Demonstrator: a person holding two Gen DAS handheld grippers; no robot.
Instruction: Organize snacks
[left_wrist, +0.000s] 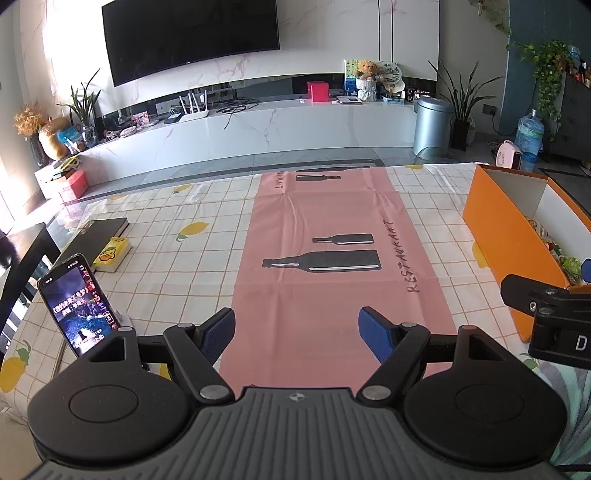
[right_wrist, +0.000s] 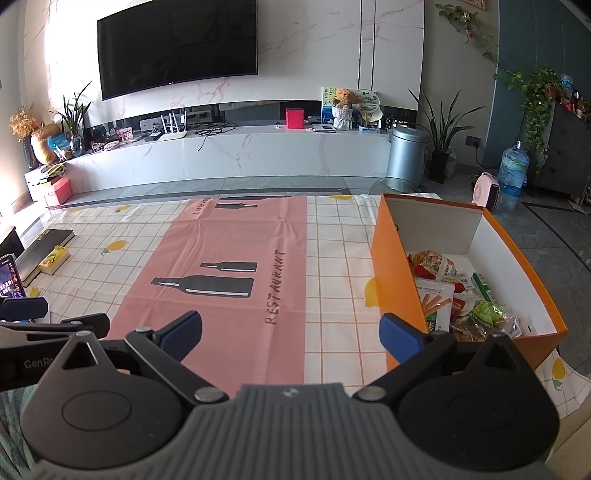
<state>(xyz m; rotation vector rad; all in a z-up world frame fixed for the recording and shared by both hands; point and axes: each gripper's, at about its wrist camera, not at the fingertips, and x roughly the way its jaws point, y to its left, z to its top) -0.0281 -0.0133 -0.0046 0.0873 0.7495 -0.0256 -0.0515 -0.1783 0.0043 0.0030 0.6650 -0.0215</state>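
**Snacks boxed, both grippers empty over the mat**

Marble wall, dark television and a long white console fill the far side of the room; nearer, a lemon-print checked tablecloth (right_wrist: 332, 236) covers the table, with a pink mat (left_wrist: 325, 236) laid down its middle.

From where I stand, the snacks (right_wrist: 454, 291) all lie inside the orange box (right_wrist: 395, 266), at about two o'clock from the right gripper (right_wrist: 290, 330). None sits loose on the cloth or the mat. So either the sorting is finished or the packets are about to be taken out onto the mat; I cannot say which. If the latter, the right gripper would need to swing toward two o'clock and dip over the box's near wall onto a packet.

That gripper's blue fingers stand wide apart with nothing between them. The left gripper (left_wrist: 297, 330) is the same: spread wide, empty, above the mat's near end.

Readable writing: the mat says "RESTAURANT" beside black bottle shapes. The left gripper's body, seen at nine o'clock in the right view, shows "GenRo", cut off. A phone (left_wrist: 79, 302) propped at ten o'clock from the left gripper shows Chinese text too small to read. Packet labels are illegible.
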